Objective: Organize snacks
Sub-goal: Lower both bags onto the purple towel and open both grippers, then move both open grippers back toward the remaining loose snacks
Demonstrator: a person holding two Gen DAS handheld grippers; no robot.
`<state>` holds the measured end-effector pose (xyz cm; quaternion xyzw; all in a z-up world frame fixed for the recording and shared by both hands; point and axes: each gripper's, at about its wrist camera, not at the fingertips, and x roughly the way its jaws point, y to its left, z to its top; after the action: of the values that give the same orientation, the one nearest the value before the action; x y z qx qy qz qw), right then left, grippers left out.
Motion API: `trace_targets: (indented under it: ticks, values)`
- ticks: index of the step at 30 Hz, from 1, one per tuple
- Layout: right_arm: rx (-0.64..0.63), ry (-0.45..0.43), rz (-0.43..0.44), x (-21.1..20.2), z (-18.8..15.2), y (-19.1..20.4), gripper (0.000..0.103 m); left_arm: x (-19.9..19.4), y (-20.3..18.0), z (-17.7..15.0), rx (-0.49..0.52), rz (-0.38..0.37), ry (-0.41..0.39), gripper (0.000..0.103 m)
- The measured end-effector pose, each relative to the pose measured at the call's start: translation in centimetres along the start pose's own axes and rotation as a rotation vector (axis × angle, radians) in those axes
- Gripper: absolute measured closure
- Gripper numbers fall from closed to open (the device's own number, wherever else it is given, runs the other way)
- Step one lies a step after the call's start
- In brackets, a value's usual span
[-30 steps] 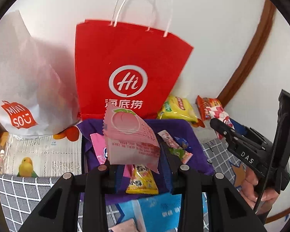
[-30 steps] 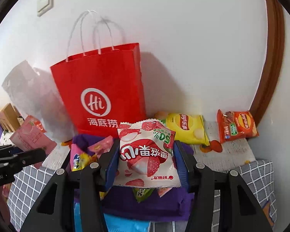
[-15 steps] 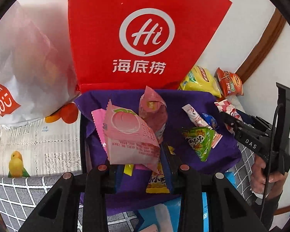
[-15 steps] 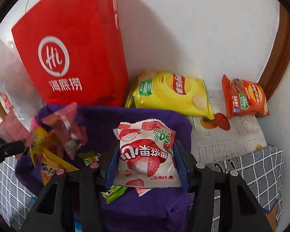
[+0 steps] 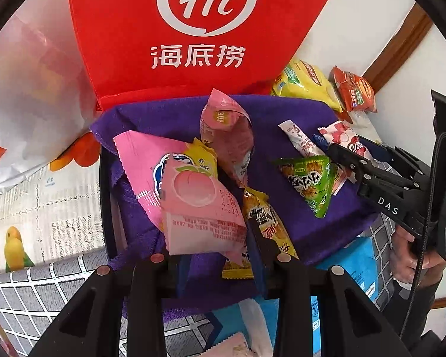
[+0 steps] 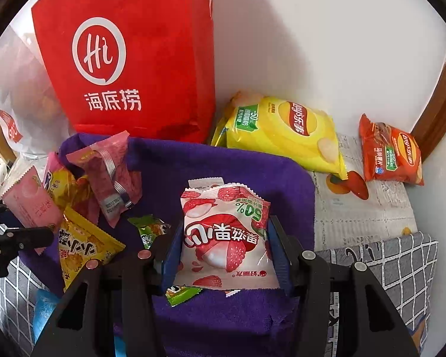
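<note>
The left gripper [image 5: 211, 238] is clamped on a pink peach packet [image 5: 199, 208] held over the near-left part of the purple cloth-lined basket [image 5: 169, 113], while the right gripper [image 6: 223, 255] pinches a white-and-red lychee candy packet [image 6: 226, 238] above the basket's right half. Loose in the basket beyond them lie a yellow snack packet [image 5: 264, 223], a green triangular packet [image 5: 309, 181] and a crumpled pink wrapper [image 5: 226, 131]. Behind the basket a red paper bag [image 6: 133, 59] stands against the wall, with a yellow chip bag [image 6: 285, 131] just to its right and a small orange chip bag [image 6: 389, 154] farther right by the wooden trim.
</note>
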<state>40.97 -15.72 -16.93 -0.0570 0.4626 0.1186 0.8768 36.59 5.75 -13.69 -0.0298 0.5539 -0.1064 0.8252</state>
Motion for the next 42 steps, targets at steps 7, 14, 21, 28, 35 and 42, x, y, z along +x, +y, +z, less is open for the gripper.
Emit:
trace_targets:
  ticks: [7, 14, 21, 28, 35, 42]
  values:
    - [-0.006, 0.013, -0.002, 0.6, -0.1, 0.2, 0.047, 0.2, 0.0, 0.1, -0.01, 0.011, 0.007, 0.07]
    - [0.009, -0.027, 0.052, -0.5, 0.0, 0.3, 0.033, -1.0, -0.6, 0.3, 0.022, 0.027, -0.02, 0.041]
    - [-0.006, -0.108, 0.016, -3.2, 0.4, 1.0, 0.032, -3.7, -0.5, 0.3, 0.0, 0.002, -0.095, 0.038]
    - [0.001, -0.241, -0.022, -7.3, 0.3, 1.9, 0.032, -7.3, -0.5, 0.1, -0.018, -0.019, -0.185, 0.038]
    - [-0.002, -0.26, -0.063, -11.1, -1.9, 3.1, 0.032, -11.1, -1.9, -1.4, 0.018, -0.026, -0.266, 0.038]
    - [-0.026, -0.208, -0.009, -14.9, -5.5, 4.8, 0.039, -14.3, -1.2, -5.4, 0.014, -0.012, -0.272, 0.038]
